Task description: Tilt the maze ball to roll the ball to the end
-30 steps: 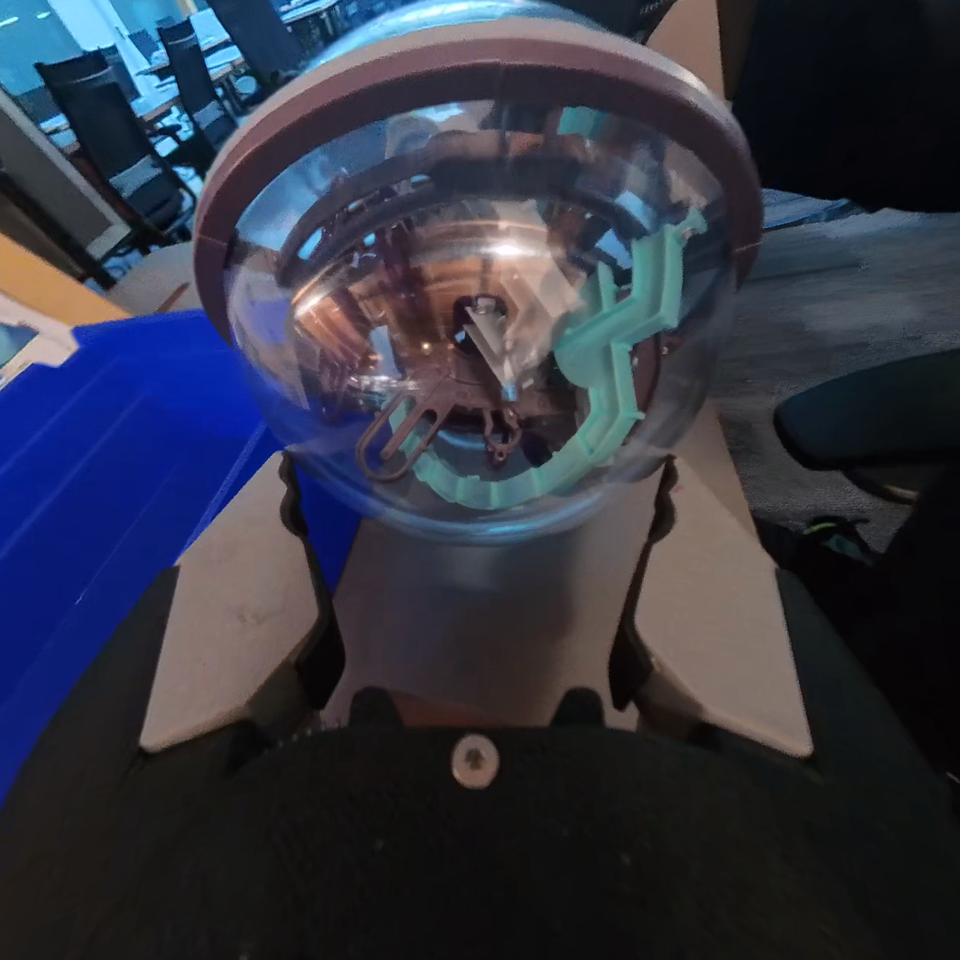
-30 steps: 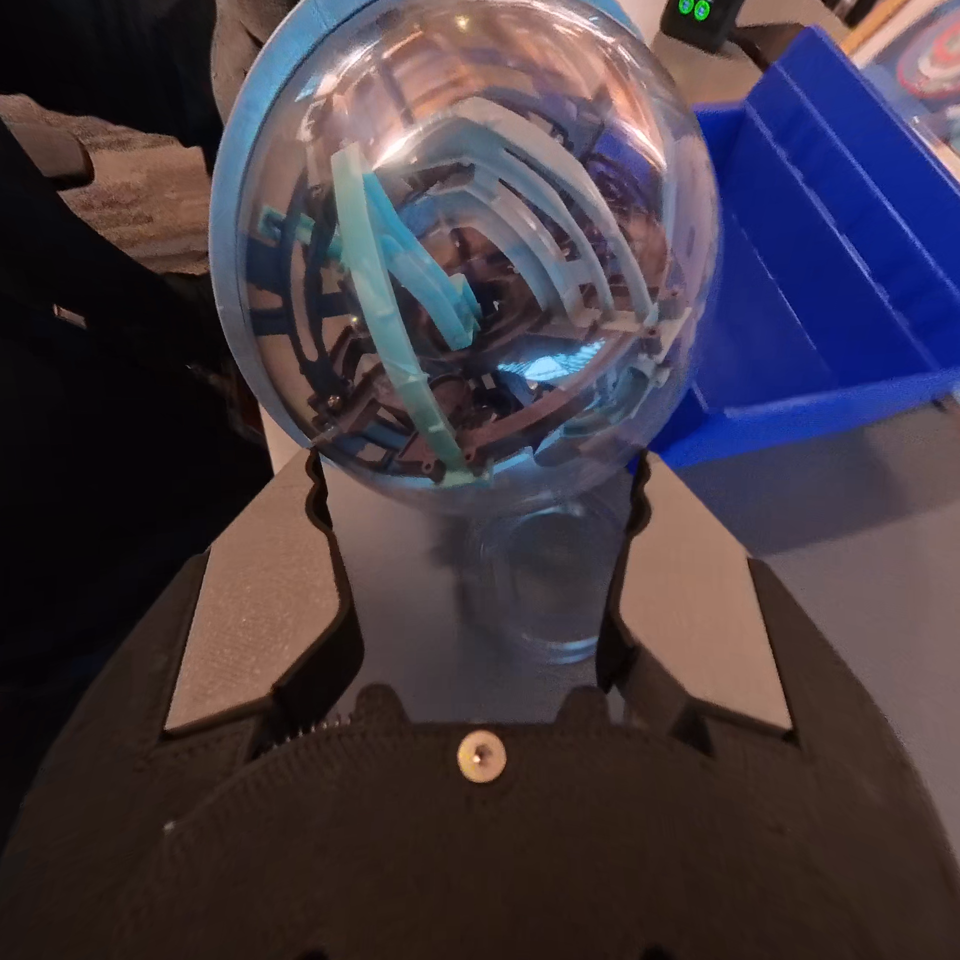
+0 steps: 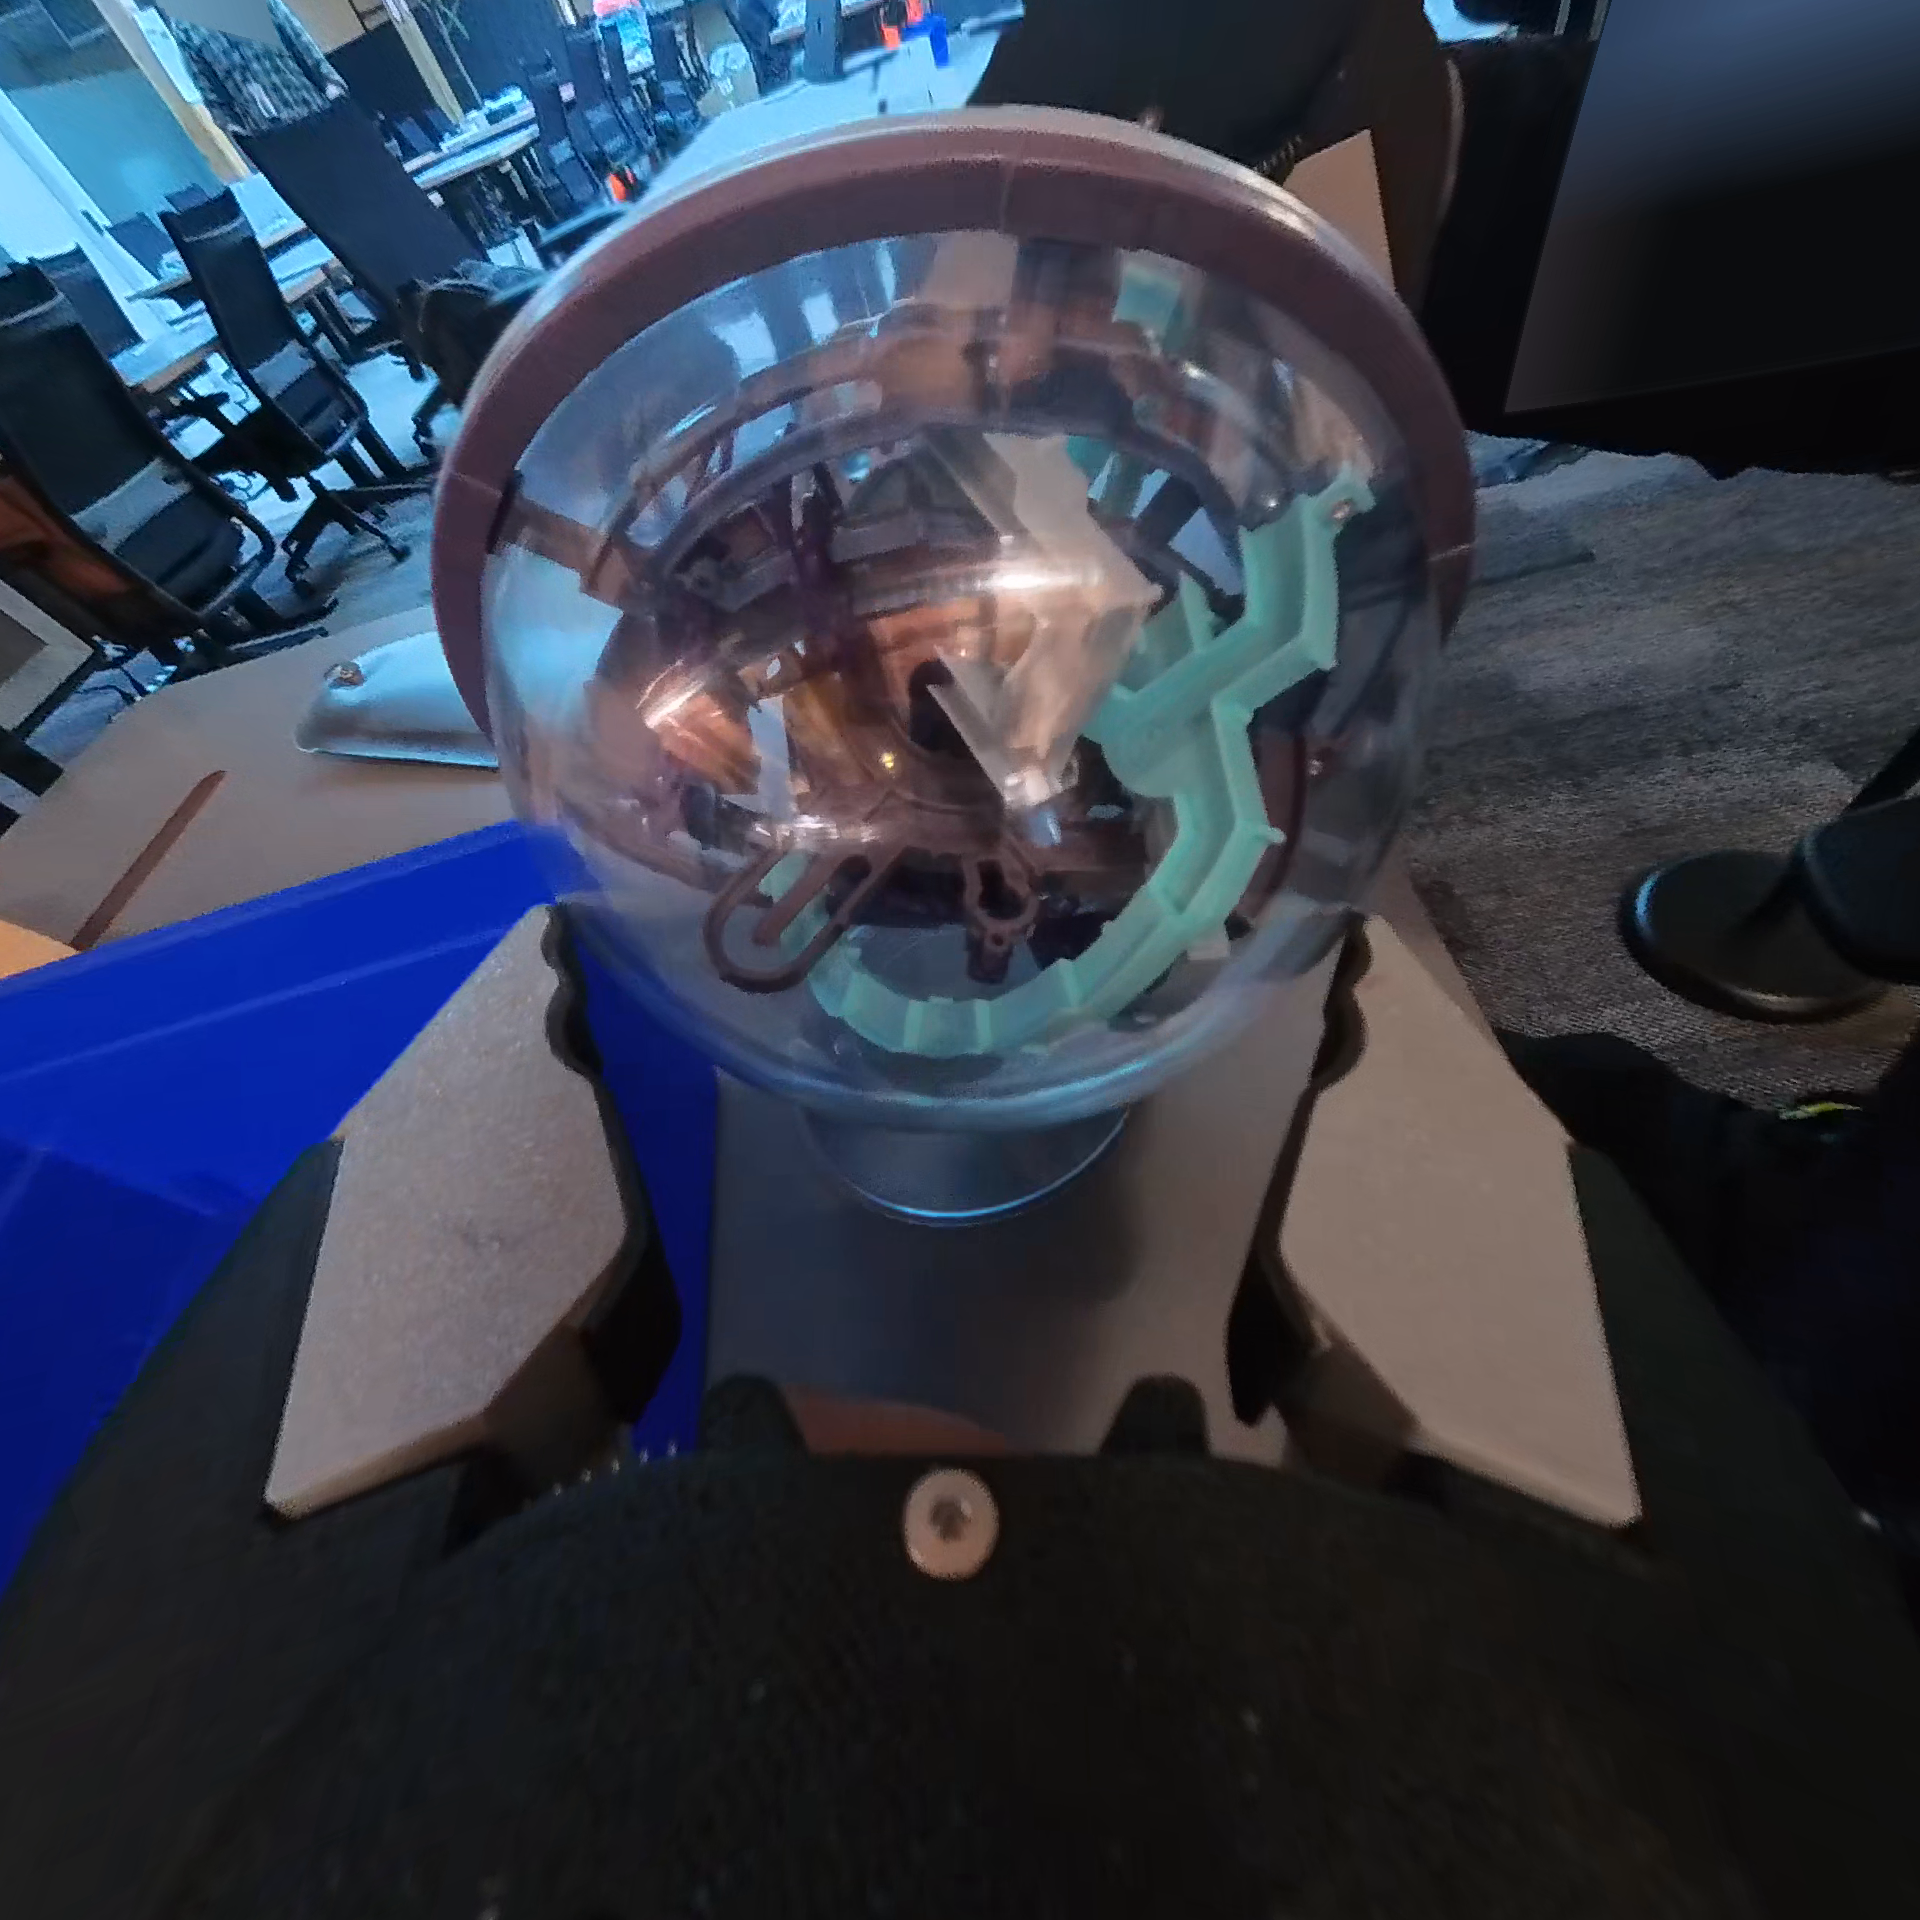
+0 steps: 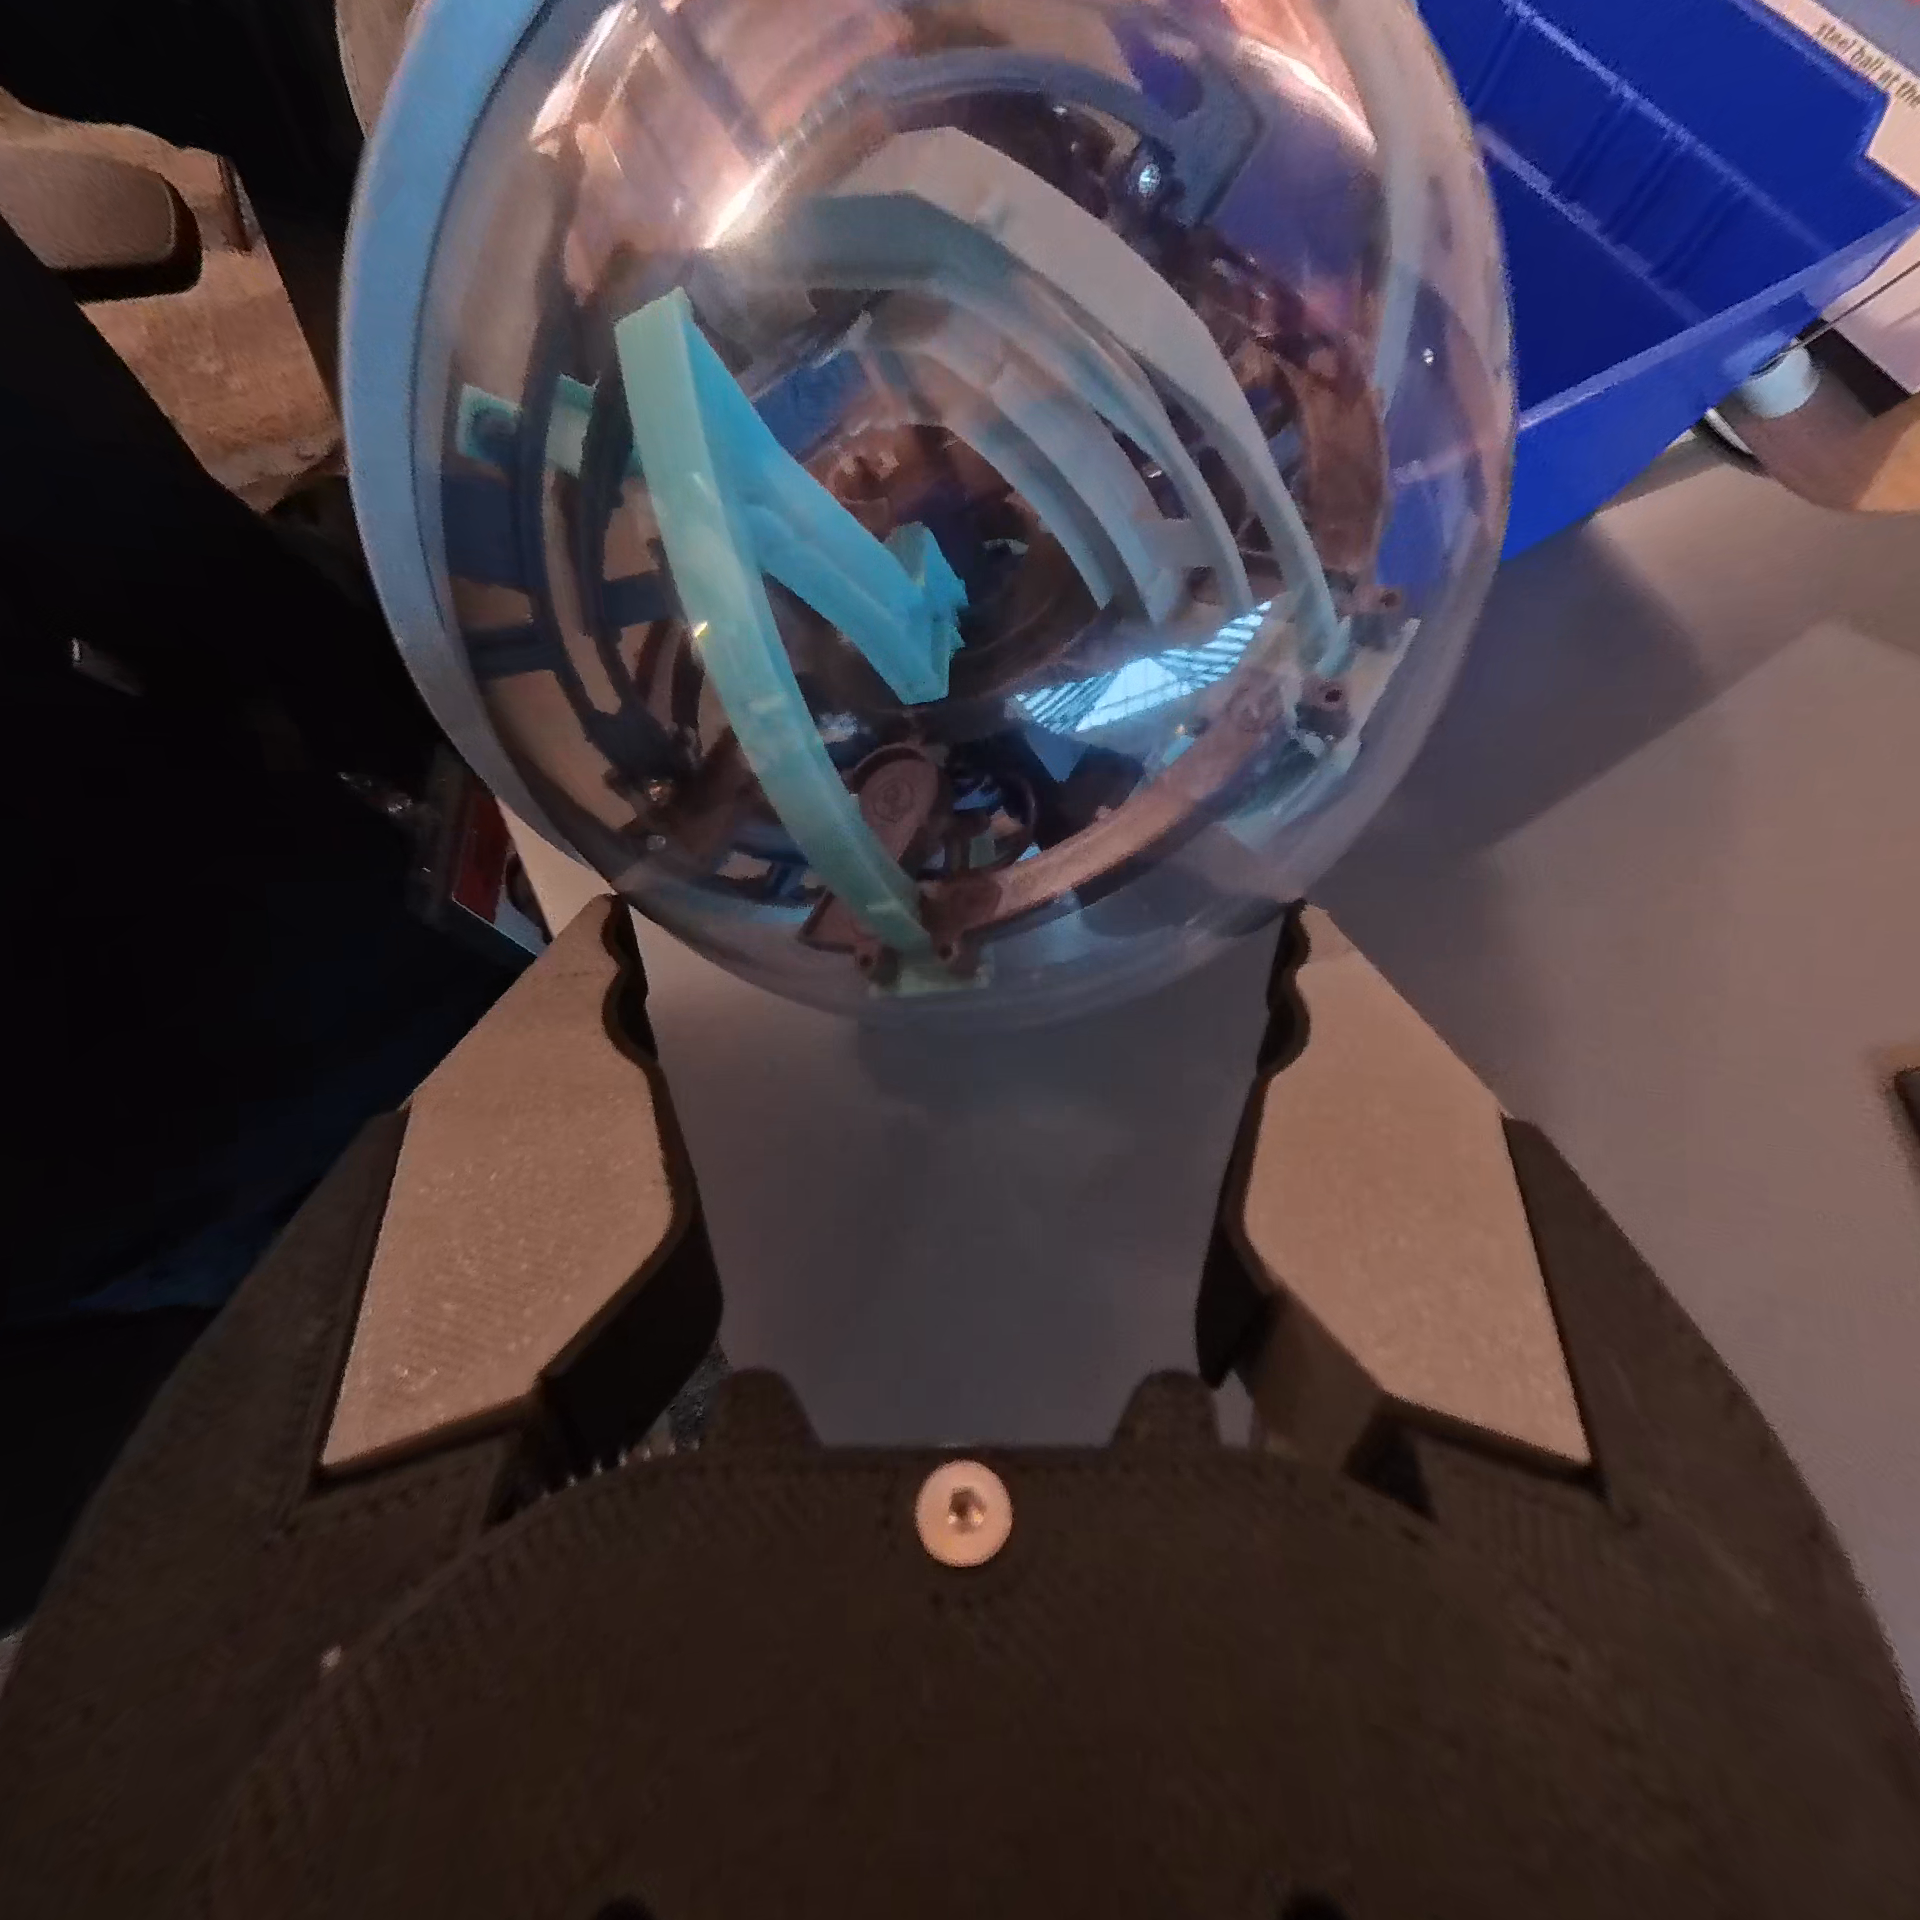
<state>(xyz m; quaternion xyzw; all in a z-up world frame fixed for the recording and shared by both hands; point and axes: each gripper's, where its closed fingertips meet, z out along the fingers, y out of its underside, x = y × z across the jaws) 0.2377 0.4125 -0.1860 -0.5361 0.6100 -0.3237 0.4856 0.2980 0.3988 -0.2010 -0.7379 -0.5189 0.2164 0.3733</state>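
The maze ball point(image 3: 956, 665) is a clear, glossy plastic sphere with a raised equatorial band that reads brown in the left wrist view and pale blue in the right wrist view. Inside are curved mint-green, light-blue and dark brown track pieces. A small shiny bead sits near the top of the sphere point(image 4: 1148, 179).

Left gripper point(image 3: 956, 966): black textured body, matte grey finger plates with notched inner edges. The fingers are spread wide and their tips press the lower flanks of the sphere. Right gripper point(image 4: 956, 935): same spread, tips touching the sphere's underside on both sides.

The sphere is held between both grippers above the grey table point(image 4: 1558, 831), beside a blue bin point(image 3: 208, 1091).

Compared with 1.0 s ago, the clear ring stand is visible under the sphere in the left view point(image 3: 966, 1164) and gone from the right view, and the internal tracks appear rotated
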